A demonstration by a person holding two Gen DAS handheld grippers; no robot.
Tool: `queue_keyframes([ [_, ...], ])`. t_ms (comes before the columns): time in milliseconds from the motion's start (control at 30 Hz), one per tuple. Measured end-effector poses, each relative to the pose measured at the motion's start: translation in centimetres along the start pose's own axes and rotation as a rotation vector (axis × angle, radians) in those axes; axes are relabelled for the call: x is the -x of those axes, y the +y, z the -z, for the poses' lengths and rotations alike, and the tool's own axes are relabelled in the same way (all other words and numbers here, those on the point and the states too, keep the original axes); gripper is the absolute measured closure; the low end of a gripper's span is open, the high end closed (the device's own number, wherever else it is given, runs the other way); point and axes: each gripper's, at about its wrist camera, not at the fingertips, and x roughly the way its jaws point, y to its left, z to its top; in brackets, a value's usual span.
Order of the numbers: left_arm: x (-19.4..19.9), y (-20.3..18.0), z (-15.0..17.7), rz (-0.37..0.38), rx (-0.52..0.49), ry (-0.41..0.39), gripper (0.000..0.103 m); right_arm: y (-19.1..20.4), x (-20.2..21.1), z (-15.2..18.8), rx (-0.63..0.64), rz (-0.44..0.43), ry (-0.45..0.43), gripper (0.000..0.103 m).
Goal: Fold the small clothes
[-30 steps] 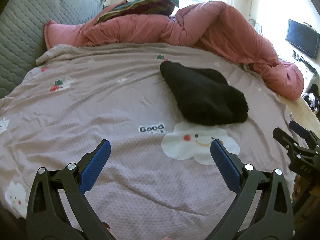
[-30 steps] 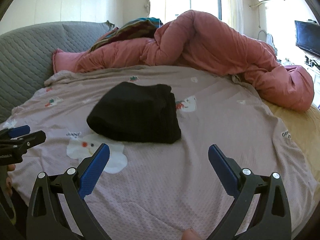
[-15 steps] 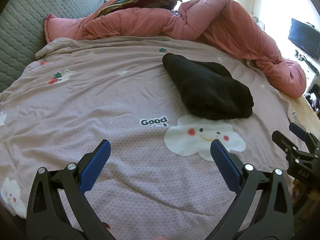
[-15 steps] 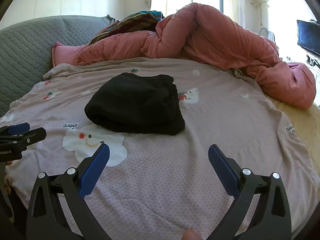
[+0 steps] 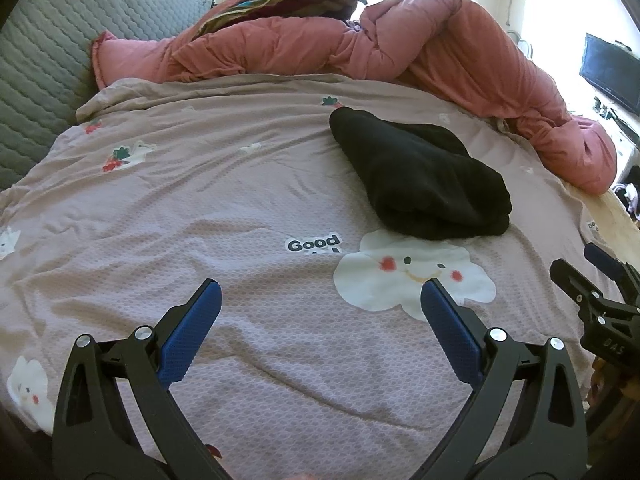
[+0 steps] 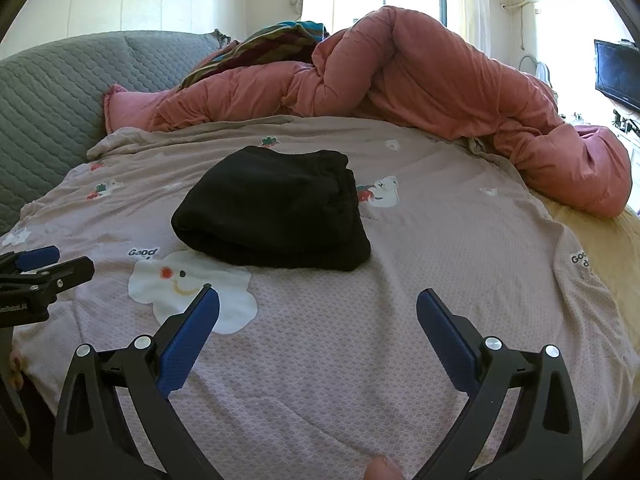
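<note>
A: Your two cameras look across a mauve bedsheet (image 5: 248,208) printed with clouds, which fills most of both frames. A pink duvet (image 5: 460,52) is heaped along the top and curls down the right edge, and a grey quilted headboard (image 5: 44,52) takes the upper left corner.

B: And the garment?

A: A black folded garment (image 5: 424,184) lies on the sheet right of centre in your left view. In your right view it sits (image 6: 276,208) just left of centre. Its near edge touches the white smiling cloud print (image 5: 412,276), beside the word "Good".

B: Your grippers?

A: Your left gripper (image 5: 320,300) hangs low in the frame, blue pads spread wide and empty, well short of the garment. Your right gripper (image 6: 318,308) shows the same wide, empty spread, over bare sheet nearer than the garment. Each one appears at the edge of the other's view
</note>
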Motion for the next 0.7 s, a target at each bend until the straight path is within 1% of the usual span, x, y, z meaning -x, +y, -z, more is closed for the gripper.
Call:
queue_keyframes([
  [700, 0.06, 0.06, -0.09, -0.001, -0.001, 0.001, 0.01, 0.09, 0.29, -0.03, 0.004, 0.007, -0.006, 0.005],
])
